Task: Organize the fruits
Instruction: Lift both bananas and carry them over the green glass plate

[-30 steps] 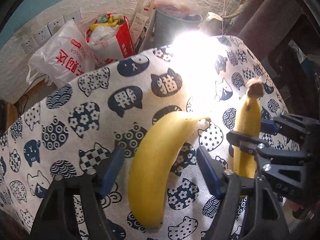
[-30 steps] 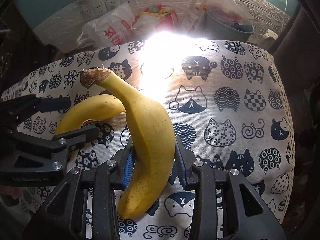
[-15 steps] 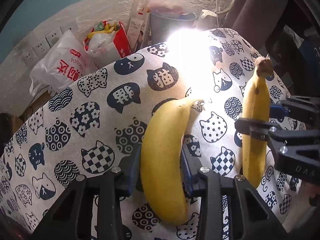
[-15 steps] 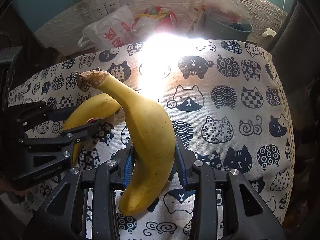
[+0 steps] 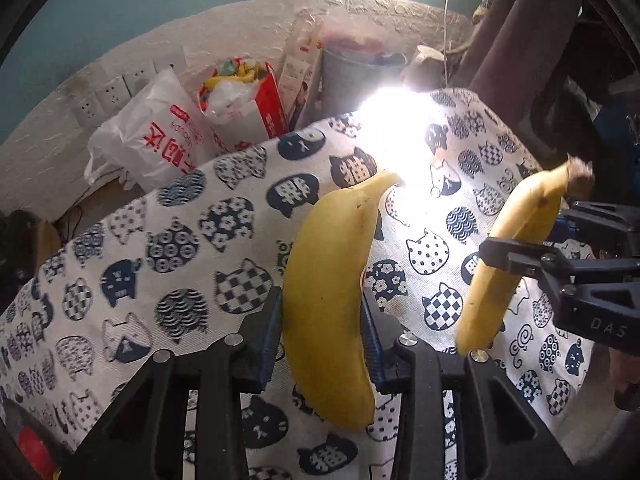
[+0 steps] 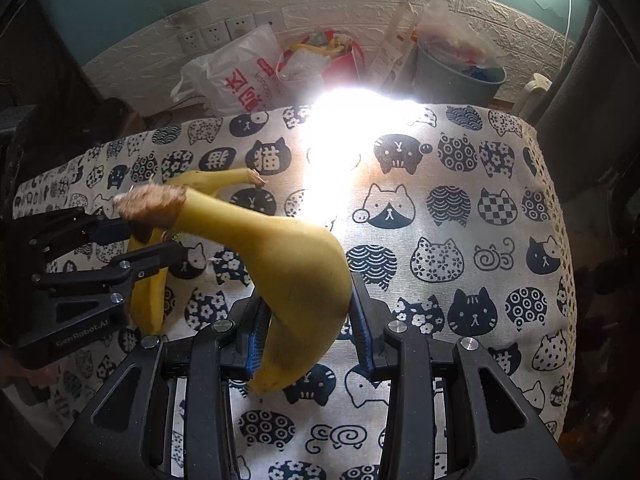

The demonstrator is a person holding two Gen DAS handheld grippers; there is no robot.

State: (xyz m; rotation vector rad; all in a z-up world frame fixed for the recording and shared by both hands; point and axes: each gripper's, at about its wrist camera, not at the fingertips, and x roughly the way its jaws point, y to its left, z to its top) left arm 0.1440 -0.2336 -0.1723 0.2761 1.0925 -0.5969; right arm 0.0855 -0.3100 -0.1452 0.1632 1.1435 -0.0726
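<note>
Clamping one banana per gripper: left gripper (image 5: 322, 332) pinches left banana (image 5: 332, 280) mid-body, long axis pointing away from me; right gripper (image 6: 306, 328) pinches right banana (image 6: 296, 276), stem slanting left toward it.

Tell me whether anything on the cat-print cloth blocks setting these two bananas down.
Nothing visible does. Each tool is shut on a banana, left and right, and the cloth under them lies bare; the bags stand beyond its far edge.
</note>
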